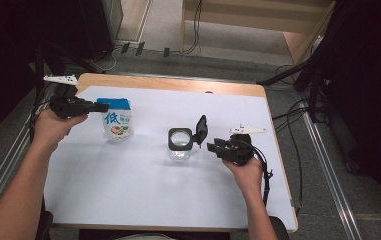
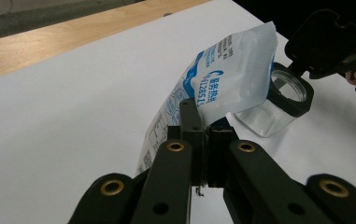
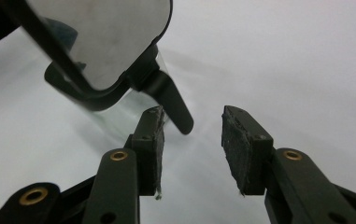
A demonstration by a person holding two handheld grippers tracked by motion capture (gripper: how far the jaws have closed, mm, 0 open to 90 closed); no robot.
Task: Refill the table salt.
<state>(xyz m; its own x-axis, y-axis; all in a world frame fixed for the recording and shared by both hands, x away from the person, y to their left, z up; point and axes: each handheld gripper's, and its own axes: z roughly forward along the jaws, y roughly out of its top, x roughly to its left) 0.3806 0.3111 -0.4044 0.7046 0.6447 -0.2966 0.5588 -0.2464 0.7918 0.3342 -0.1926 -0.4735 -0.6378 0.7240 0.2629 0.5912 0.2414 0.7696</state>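
So the left tool (image 1: 99,106) was clamped shut on the top edge of the milk-powder pouch (image 1: 117,118), standing at 9 o'clock from the open jar (image 1: 180,142) mid-tabletop (image 1: 128,175). The right tool (image 1: 212,146) sat half-open, gripping nothing, at the jar's 3 o'clock by its flipped-up lid (image 1: 201,129).

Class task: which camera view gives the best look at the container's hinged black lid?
The right gripper view: the open lid looms close, its hinge visible. In the high view the lid is small, standing beside the container. In the left gripper view it is partly cut off behind the pouch.
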